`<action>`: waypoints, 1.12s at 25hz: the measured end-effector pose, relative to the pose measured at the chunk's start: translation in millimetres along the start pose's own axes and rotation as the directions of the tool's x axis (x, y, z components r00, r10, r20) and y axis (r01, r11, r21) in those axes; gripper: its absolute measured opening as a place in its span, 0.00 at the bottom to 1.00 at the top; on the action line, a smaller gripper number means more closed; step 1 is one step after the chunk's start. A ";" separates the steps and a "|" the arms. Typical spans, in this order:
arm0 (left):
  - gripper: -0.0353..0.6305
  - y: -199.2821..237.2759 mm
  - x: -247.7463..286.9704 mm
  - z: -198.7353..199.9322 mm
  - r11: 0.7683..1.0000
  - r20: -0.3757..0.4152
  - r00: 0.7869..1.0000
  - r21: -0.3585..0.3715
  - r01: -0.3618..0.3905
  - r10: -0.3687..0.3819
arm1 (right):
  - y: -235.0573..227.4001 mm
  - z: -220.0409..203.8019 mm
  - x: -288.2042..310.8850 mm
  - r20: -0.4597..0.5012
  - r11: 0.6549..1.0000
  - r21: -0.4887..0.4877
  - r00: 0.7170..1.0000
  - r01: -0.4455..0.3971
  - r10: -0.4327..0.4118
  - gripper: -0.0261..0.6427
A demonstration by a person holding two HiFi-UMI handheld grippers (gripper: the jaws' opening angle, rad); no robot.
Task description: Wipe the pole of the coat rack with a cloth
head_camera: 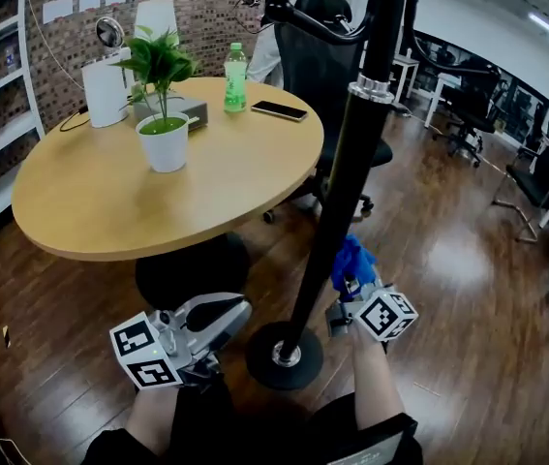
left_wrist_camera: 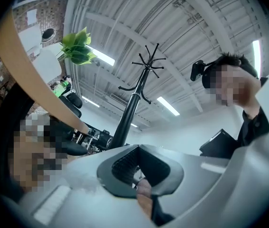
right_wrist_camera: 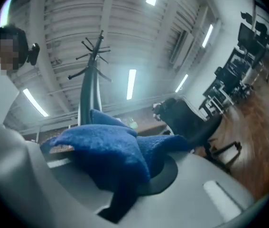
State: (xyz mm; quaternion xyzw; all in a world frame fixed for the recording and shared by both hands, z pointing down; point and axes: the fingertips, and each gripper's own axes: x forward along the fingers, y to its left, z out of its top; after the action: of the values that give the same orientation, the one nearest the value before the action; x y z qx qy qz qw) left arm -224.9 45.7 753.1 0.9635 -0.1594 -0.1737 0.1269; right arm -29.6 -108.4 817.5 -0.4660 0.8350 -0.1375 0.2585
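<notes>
Blue cloth (right_wrist_camera: 103, 148) in right tongs (right_wrist_camera: 125, 175)

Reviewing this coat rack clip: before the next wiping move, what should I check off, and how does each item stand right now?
1. Cloth gripped: ok. The right claw is shut on the blue cloth.
2. Cloth against the pole: cannot tell. It sits right beside the lower pole, but contact is unclear.
3. Left claw out of the way: ok. It is shut, holds nothing and is apart from the pole.
4. Rack steady: ok. The base looks flat on the floor.
5. Clear run upward: ok as far as the silver collar, which rings the pole higher up.
</notes>
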 end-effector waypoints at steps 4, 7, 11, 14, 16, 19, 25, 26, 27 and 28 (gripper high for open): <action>0.04 11.9 -5.0 -19.8 0.999 -0.026 0.999 -0.028 -0.042 0.041 | -51.2 -101.6 -23.4 -0.125 0.981 0.190 0.992 0.046 -0.022 0.07; 0.04 14.4 -6.2 -32.9 0.998 -0.046 0.997 -0.041 -0.056 0.054 | -94.7 -179.3 -48.1 -0.259 0.948 0.264 0.960 0.176 -0.106 0.07; 0.04 17.8 -11.4 -45.8 0.995 -0.069 0.994 -0.051 -0.084 0.080 | -143.8 -272.0 -94.7 -0.414 0.867 0.350 0.889 0.355 -0.197 0.07; 0.04 22.0 -17.7 -49.8 0.993 -0.082 0.991 -0.049 -0.112 0.107 | -162.7 -311.8 -118.5 -0.490 0.825 0.368 0.844 0.428 -0.218 0.07; 0.04 23.0 -21.3 -49.9 0.991 -0.087 0.989 -0.045 -0.124 0.120 | -166.8 -317.7 -120.6 -0.499 0.813 0.379 0.838 0.442 -0.223 0.07; 0.04 25.8 -26.4 -49.2 0.989 -0.087 0.987 -0.040 -0.140 0.136 | -158.2 -299.3 -105.6 -0.464 0.829 0.382 0.861 0.407 -0.209 0.07; 0.04 27.7 -20.9 -45.1 0.993 -0.065 0.992 -0.040 -0.114 0.111 | -98.8 -166.4 -25.4 -0.205 0.900 0.408 0.976 0.150 -0.070 0.07; 0.04 26.2 -18.7 -43.2 0.994 -0.060 0.993 -0.038 -0.103 0.101 | -82.4 -138.3 -11.8 -0.161 0.907 0.407 0.986 0.109 -0.046 0.07; 0.04 24.1 -17.4 -40.8 0.995 -0.056 0.994 -0.037 -0.093 0.091 | -64.7 -108.9 0.1 -0.110 0.910 0.411 0.994 0.062 -0.018 0.07; 0.04 22.1 -17.1 -37.8 0.996 -0.050 0.995 -0.035 -0.086 0.084 | -47.6 -77.5 10.0 -0.063 0.925 0.380 0.998 0.015 0.010 0.07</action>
State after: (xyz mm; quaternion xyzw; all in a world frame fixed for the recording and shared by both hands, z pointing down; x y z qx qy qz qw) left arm -231.7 38.6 799.0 0.9572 -0.1939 -0.1475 0.1559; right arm -43.7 -143.0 901.1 -0.4035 0.7996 -0.3118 0.3171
